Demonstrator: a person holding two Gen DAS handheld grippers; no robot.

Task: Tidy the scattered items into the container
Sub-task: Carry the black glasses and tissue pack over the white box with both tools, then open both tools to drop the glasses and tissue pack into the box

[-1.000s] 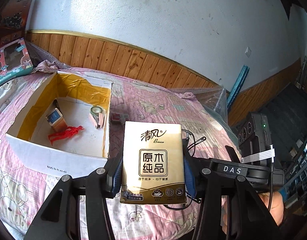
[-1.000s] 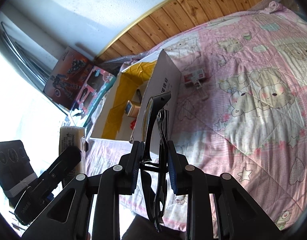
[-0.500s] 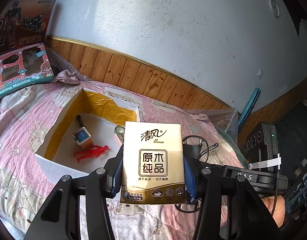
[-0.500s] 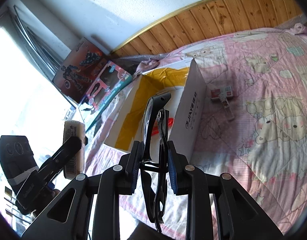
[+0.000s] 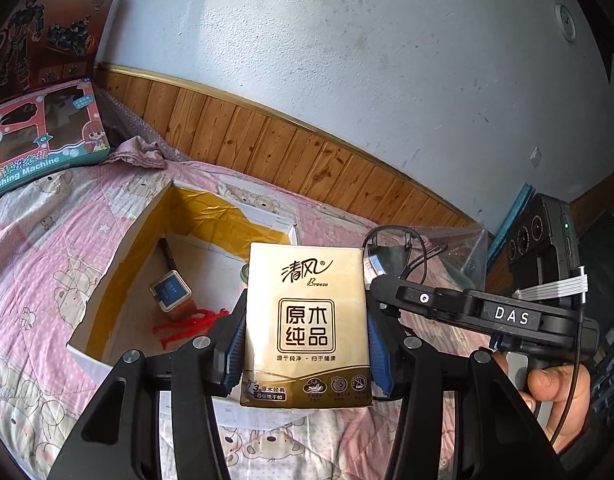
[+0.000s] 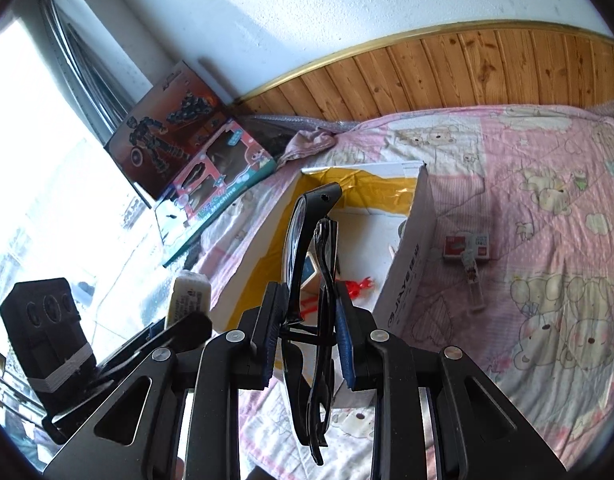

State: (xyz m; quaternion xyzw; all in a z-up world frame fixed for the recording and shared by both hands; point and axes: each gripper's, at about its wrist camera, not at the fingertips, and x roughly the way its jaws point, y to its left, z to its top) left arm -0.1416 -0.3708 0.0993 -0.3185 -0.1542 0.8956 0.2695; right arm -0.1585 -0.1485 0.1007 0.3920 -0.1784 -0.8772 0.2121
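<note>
The left gripper is clamped on a gold tissue pack, which stands upright between the blue pads, its printed face turned back toward the handle. The right gripper is pinched shut on a pair of folded black glasses, held edge-on so one end sticks up past the fingertips and the other hangs below them. A hand grips the right tool's handle, just beside the tissue pack.

Both loads hang above the near edge of the white cardboard box, which sits open on the pink bear-print quilt. Inside the box lie a red plastic toy, a small orange-sided box with a blue top and a dark pen near its yellow-taped far wall.

Outside the box, just beside its right wall, a small red-and-white packet and a clear little tube remain on the quilt. Beyond the box's left side, two toy cartons lean by the wooden wall panelling.
</note>
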